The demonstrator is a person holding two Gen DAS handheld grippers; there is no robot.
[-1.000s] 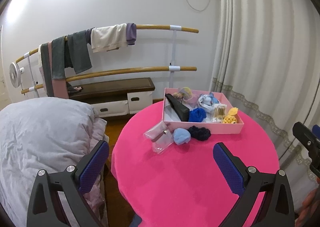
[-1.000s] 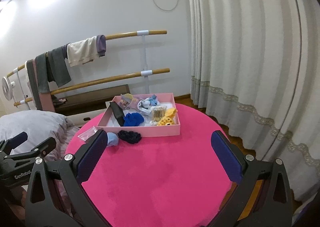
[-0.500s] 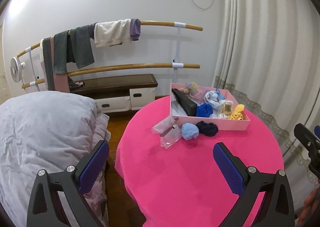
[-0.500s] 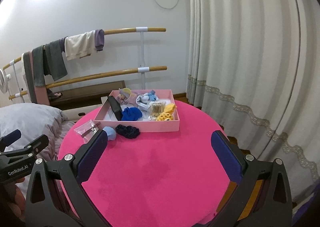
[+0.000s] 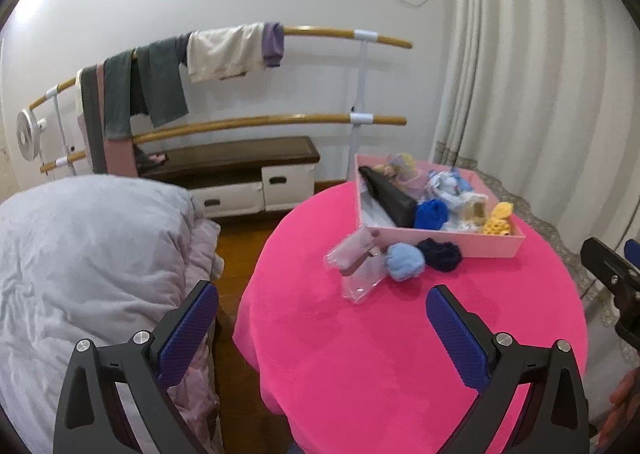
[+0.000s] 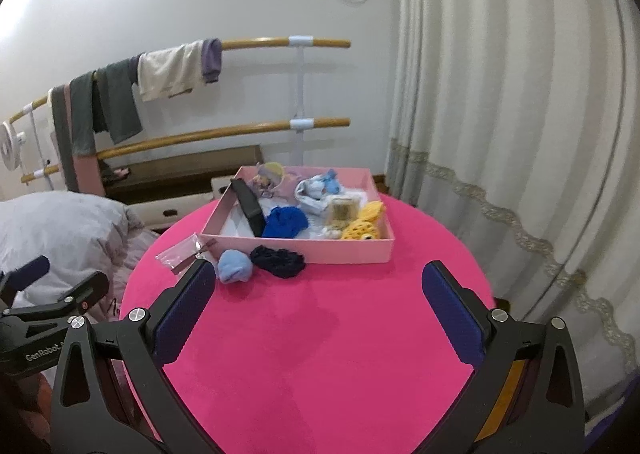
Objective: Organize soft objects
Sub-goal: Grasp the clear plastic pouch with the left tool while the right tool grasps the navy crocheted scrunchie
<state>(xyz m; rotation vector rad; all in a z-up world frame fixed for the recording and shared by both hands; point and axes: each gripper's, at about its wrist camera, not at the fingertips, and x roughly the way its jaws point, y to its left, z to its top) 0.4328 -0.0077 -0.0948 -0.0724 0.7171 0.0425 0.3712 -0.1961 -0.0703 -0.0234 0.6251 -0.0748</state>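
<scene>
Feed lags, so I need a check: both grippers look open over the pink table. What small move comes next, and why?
Probably ease the right gripper forward and down toward the dark navy soft piece. It and the light blue one lie on the table outside the pink box, while both grippers hang open and empty.

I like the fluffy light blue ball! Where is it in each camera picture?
Left wrist view: the fluffy light blue ball lies right of centre on the round pink table, touching the dark navy scrunchie.
Right wrist view: it lies left of centre, just above the left finger's tip.
Shared landmark: the pink rectangular box, right behind the ball in both views.
</scene>
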